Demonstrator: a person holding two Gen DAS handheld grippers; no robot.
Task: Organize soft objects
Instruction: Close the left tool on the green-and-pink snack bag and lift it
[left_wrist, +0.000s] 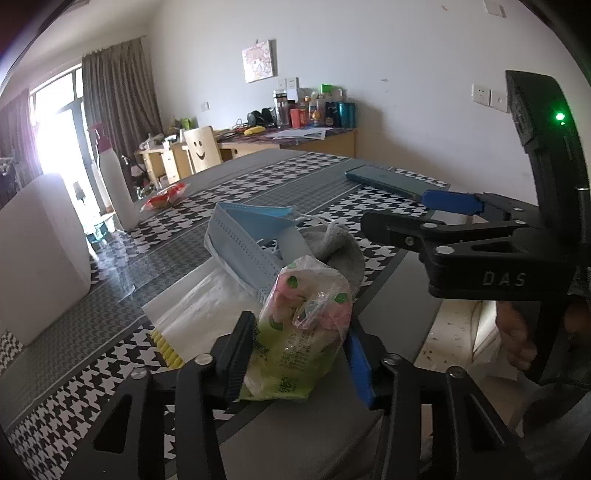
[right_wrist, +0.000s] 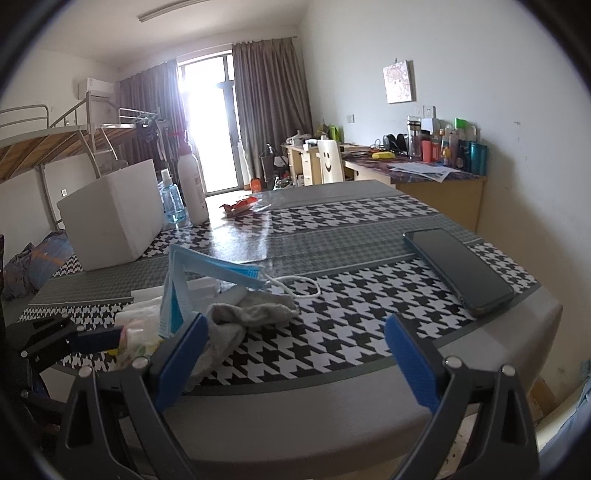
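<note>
My left gripper (left_wrist: 301, 354) is shut on a green and pink tissue packet (left_wrist: 299, 332) at the near table edge. Just beyond it lie a blue face mask (left_wrist: 243, 236) and a grey sock (left_wrist: 341, 247). In the right wrist view the mask (right_wrist: 184, 280) stands folded, the sock (right_wrist: 251, 314) lies beside it and the packet (right_wrist: 138, 339) shows at the left. My right gripper (right_wrist: 295, 354) is open and empty, just right of the sock; it also shows in the left wrist view (left_wrist: 436, 218).
A dark phone (right_wrist: 458, 269) lies at the right of the houndstooth tablecloth (right_wrist: 351, 295). A white box (right_wrist: 114, 214), a white bottle (right_wrist: 192, 184) and a blue spray bottle (right_wrist: 171, 199) stand at the far left. A red packet (right_wrist: 240, 205) lies farther back.
</note>
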